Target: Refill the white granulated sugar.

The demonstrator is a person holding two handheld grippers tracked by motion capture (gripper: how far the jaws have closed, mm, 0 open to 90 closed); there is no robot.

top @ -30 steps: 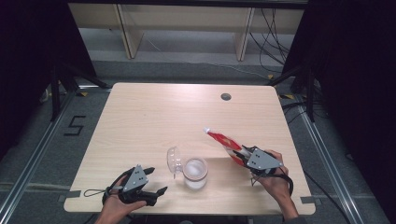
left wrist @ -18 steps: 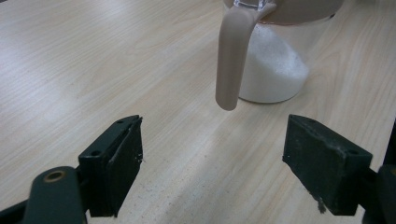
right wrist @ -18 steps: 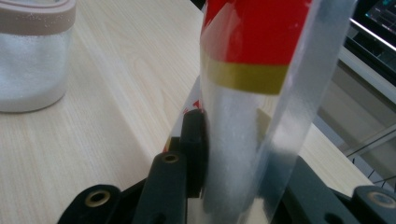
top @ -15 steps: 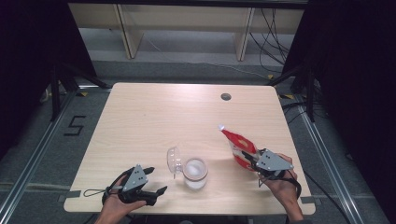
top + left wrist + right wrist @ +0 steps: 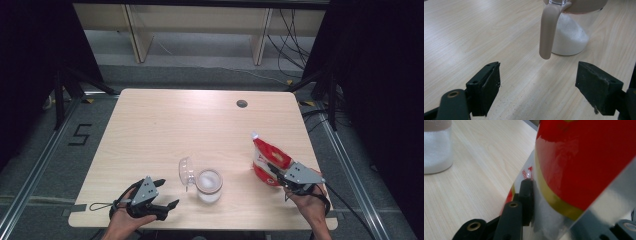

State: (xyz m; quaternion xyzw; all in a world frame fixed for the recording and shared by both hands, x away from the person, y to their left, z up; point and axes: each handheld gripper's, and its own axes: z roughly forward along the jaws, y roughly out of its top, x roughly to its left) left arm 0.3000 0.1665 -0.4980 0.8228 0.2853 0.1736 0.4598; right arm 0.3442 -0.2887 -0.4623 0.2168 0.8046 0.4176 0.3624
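Observation:
A clear jar holding white powder stands near the table's front edge, its hinged lid flipped open to the left. My left gripper lies open to the jar's left with nothing between its jaws. In the left gripper view the jar and its beige lid strap sit just ahead of the jaws. A red and white bag stands tilted at the front right, and my right gripper is shut on its lower part. In the right gripper view one pad presses against the bag.
The wooden table has a dark round grommet near its far right corner. Beyond the table are a grey floor, shelving legs and loose cables. Black curtains hang at both sides.
My right gripper has carried the bag to the right, away from the jar, and the bag now stands more upright. The left gripper has stayed where it was.

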